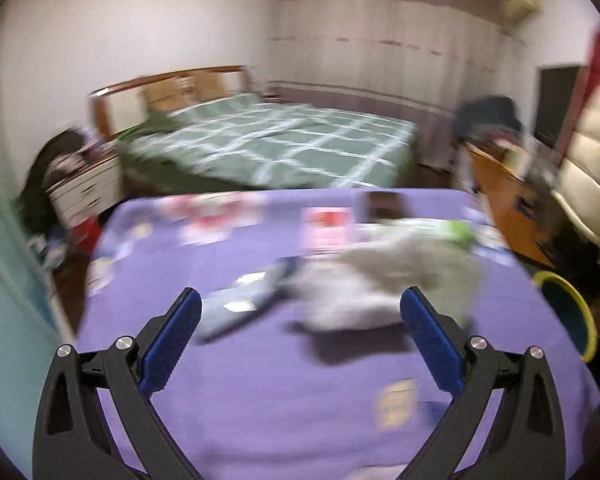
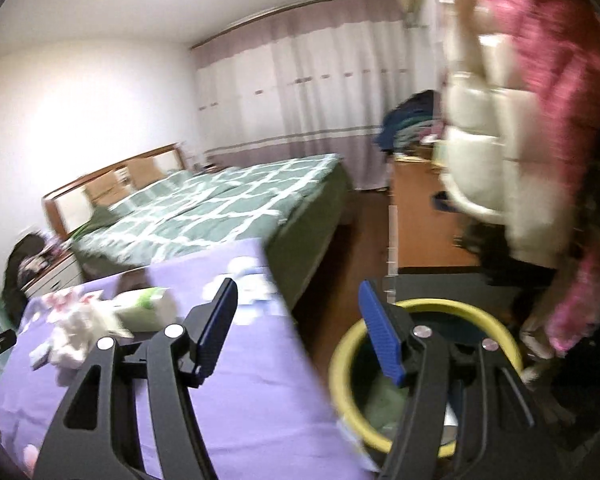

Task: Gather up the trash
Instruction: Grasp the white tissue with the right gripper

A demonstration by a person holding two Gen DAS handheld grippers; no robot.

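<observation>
Both jaws spread wide, nothing pinched in either. Left gripper (image 1: 300,308) up over the purple table (image 1: 260,380), aimed at a crumpled white wad (image 1: 364,296) lying just past its tips, with a dark flat wrapper (image 1: 252,300) touching the wad's left side. More scraps farther off: a pink and red packet (image 1: 326,226) and, to the right, a green and white pack (image 1: 456,232). Right gripper (image 2: 298,308) off the table's right edge, right above the yellow-rimmed bin (image 2: 340,360), with something pale inside, maybe trash already dropped, though too blurry to tell. Bin down low beside the table, near right. Could go wrong: only a loose corner of the soft wad pinched, then a slip and a fall to the floor on the way over. Wrapper dragged along too, or pushed off the edge.
</observation>
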